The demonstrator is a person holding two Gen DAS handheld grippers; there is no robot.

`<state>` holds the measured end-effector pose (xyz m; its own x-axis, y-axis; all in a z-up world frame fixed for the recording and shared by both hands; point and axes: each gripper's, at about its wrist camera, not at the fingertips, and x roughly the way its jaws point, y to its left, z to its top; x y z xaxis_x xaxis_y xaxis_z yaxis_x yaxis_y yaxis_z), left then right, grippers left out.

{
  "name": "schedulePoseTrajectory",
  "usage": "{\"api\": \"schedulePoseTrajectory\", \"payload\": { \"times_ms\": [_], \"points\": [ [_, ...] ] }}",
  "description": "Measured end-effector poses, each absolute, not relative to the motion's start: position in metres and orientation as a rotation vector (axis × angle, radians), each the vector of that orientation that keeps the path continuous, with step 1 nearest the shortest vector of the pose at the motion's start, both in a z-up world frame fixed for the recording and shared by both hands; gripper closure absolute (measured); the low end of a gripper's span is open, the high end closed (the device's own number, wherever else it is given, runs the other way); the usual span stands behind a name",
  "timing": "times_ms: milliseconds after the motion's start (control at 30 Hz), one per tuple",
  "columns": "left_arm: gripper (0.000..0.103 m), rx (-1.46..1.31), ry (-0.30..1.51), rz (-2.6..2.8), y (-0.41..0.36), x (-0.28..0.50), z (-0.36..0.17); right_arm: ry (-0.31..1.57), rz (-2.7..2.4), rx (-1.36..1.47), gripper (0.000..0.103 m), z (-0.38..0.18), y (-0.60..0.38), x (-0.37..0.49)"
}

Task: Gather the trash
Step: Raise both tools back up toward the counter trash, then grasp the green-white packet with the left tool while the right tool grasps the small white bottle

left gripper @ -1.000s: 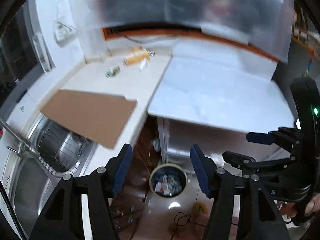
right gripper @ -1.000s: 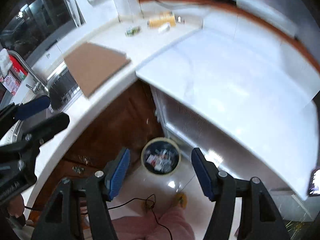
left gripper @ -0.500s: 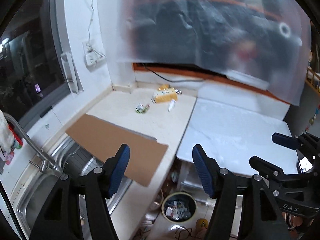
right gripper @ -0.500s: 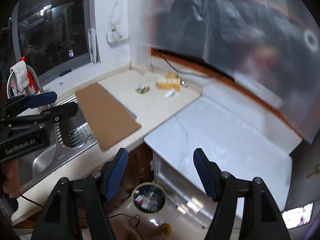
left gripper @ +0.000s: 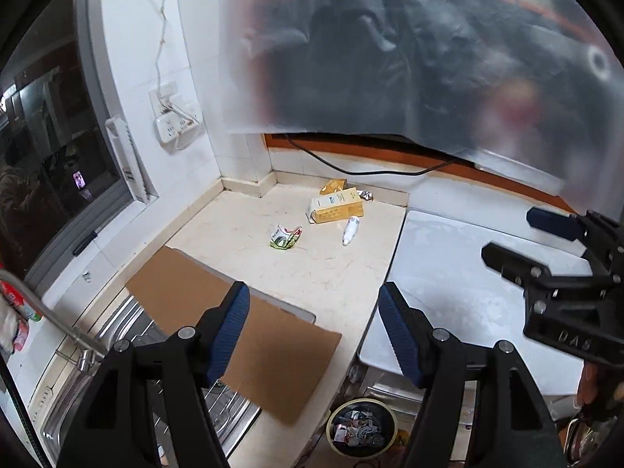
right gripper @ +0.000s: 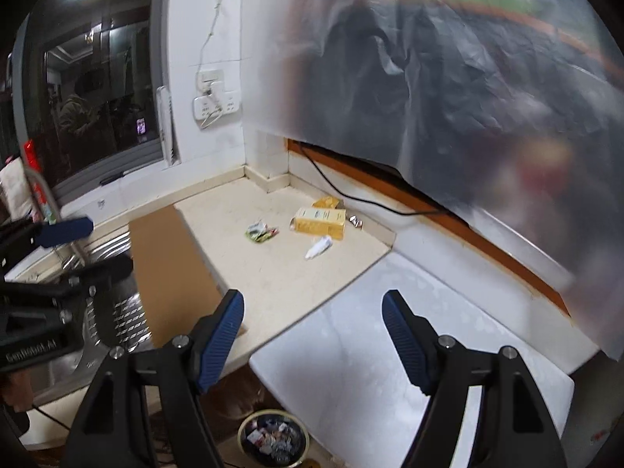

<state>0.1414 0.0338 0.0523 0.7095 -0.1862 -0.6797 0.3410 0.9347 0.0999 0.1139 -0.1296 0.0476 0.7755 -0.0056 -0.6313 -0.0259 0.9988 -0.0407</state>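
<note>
Trash lies in the far corner of the beige counter (left gripper: 312, 269): a yellow carton (left gripper: 337, 210) (right gripper: 319, 223), a crumpled green wrapper (left gripper: 286, 236) (right gripper: 260, 231), a small white tube (left gripper: 350, 230) (right gripper: 318, 247), a yellow packet (left gripper: 333, 185) and a foil scrap (left gripper: 366, 194). My left gripper (left gripper: 314, 304) hovers above the near counter edge, its jaws opening with nothing between them. My right gripper (right gripper: 312, 308) hangs over the seam with the white marble slab (right gripper: 390, 331), its jaws also opening and empty. Both stand well short of the trash.
A brown cardboard sheet (left gripper: 234, 335) half covers the steel sink (left gripper: 128, 351), with a tap (left gripper: 46, 312) at left. A round bin (left gripper: 360, 427) (right gripper: 273, 436) holding litter sits on the floor below. A translucent plastic sheet (left gripper: 390, 58) hangs over the back wall, and a black cable runs beneath it.
Both grippers have risen from above the floor bin to counter height and tilted up toward the corner. Their jaws have spread slightly wider. The trash has not moved.
</note>
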Motion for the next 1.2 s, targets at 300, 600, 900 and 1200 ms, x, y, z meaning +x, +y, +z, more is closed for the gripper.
{"api": "schedulePoseTrajectory", "payload": {
  "times_ms": [300, 600, 900, 1200],
  "points": [
    [0.036, 0.247, 0.825, -0.235, 0.005, 0.232, 0.013, 0.736, 0.024, -0.006, 0.029, 0.009, -0.169, 0.201],
    [0.036, 0.226, 0.931, -0.192, -0.006, 0.296, -0.042, 0.818, 0.074, 0.007, 0.029, -0.035, -0.182, 0.267],
    [0.036, 0.220, 0.992, -0.156, -0.004, 0.339, -0.087, 0.905, 0.139, 0.005, 0.029, -0.078, -0.175, 0.311],
    [0.036, 0.192, 1.051, -0.122, 0.005, 0.381, -0.123, 1.001, 0.265, 0.028, 0.029, -0.125, -0.173, 0.354]
  ]
}}
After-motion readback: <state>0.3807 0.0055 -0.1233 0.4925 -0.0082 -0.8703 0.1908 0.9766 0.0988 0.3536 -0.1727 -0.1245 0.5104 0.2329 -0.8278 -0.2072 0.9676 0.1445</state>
